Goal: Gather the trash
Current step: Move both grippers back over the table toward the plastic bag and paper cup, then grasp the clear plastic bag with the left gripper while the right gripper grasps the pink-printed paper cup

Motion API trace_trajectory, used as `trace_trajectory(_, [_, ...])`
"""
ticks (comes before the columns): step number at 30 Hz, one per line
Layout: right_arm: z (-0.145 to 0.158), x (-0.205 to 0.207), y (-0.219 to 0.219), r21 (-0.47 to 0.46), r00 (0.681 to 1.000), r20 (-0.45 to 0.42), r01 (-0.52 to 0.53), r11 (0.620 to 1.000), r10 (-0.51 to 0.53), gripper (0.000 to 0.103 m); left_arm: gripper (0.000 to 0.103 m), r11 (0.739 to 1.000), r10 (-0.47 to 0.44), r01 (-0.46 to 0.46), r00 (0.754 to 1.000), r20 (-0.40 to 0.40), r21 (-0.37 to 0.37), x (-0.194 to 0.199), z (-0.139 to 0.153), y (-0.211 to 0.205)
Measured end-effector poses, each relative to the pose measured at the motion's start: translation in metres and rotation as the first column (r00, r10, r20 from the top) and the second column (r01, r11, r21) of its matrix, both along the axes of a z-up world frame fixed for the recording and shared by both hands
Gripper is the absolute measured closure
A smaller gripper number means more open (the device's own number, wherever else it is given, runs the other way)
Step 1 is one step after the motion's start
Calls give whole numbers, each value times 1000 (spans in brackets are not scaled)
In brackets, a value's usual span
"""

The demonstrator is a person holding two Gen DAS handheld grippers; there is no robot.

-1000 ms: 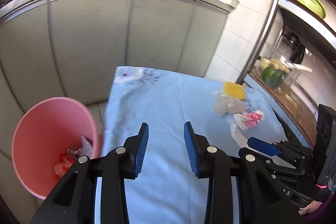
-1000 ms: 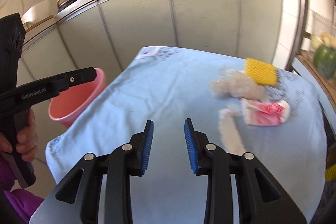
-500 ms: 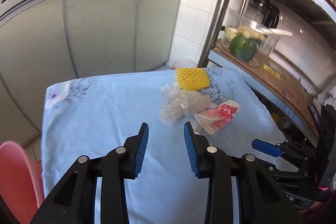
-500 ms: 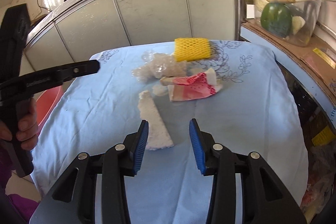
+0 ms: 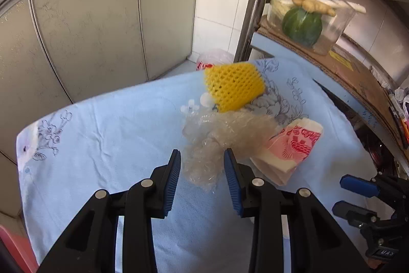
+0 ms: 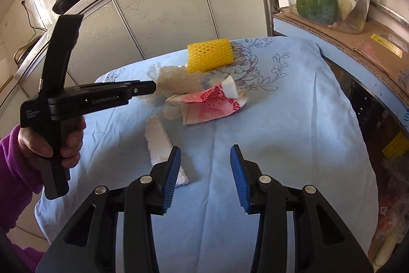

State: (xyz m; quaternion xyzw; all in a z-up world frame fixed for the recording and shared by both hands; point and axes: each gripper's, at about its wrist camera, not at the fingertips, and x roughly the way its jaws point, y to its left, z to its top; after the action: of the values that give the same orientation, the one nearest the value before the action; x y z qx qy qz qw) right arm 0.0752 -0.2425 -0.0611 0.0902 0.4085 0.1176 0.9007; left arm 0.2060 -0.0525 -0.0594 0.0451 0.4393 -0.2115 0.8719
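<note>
On the blue flowered cloth [image 5: 115, 134] lies a heap of trash: a yellow foam net [image 5: 234, 86], crumpled clear plastic wrap [image 5: 225, 134] and a red-and-white paper packet [image 5: 294, 145]. My left gripper [image 5: 203, 170] is open, and the near end of the plastic wrap sits between its blue pads, unsqueezed. In the right wrist view the left gripper [image 6: 150, 87] reaches over the plastic wrap [image 6: 176, 81], next to the net [image 6: 209, 55] and the packet [image 6: 212, 104]. My right gripper [image 6: 205, 170] is open and empty, with a white foam strip [image 6: 158, 140] just left of its left finger.
A pink bin's rim [image 5: 10, 247] shows at the lower left, off the table's edge. On the right a metal post [image 5: 253, 4] and a cardboard-lined shelf carry a clear tub with a green squash [image 5: 306, 19]. Grey cabinet doors [image 5: 102, 17] stand behind; a plastic bag [image 5: 214, 58] lies on the floor.
My left gripper swung right from the pink bin across the table and dropped onto the plastic wrap. My right gripper's jaws widened slightly as it closed in on the trash heap.
</note>
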Motion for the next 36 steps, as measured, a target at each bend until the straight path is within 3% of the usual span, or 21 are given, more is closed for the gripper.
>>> trace_trajectory(2, [-2, 2, -1, 6, 1000, -9, 4, 1000, -4, 62, 63, 1000, 6, -6, 1000, -4, -13, 1, -4, 2])
trace_trajectory(6, [-6, 7, -2, 19, 999, -37, 3, 1000, -2, 62, 63, 999, 8, -8, 1000, 2, -38, -2, -14, 2])
trace_trajectory(14, [-6, 12, -1, 19, 999, -33, -7, 1000, 7, 62, 81, 997, 48, -45, 998, 51, -62, -17, -7, 8])
trace_trajectory(22, [15, 27, -15, 21, 1000, 19, 6, 1000, -6, 62, 87, 988, 143, -136, 984, 104, -77, -50, 16, 38])
trace_trajectory(27, [19, 38, -22, 232, 998, -51, -10, 973, 22, 62, 87, 978, 199, -190, 975, 102, -90, -77, 24, 59])
trace_trajectory(30, [12, 45, -17, 298, 994, -106, 13, 955, 20, 62, 87, 973, 218, -208, 971, 98, -101, -90, 27, 65])
trace_trajectory(32, [7, 52, -19, 344, 988, -154, 62, 937, -9, 62, 87, 971, 225, -214, 970, 96, -109, -99, 29, 69])
trace_trajectory(36, [-7, 68, -31, 469, 963, -257, 198, 861, -82, 62, 87, 967, 240, -228, 965, 102, -118, -113, 33, 75])
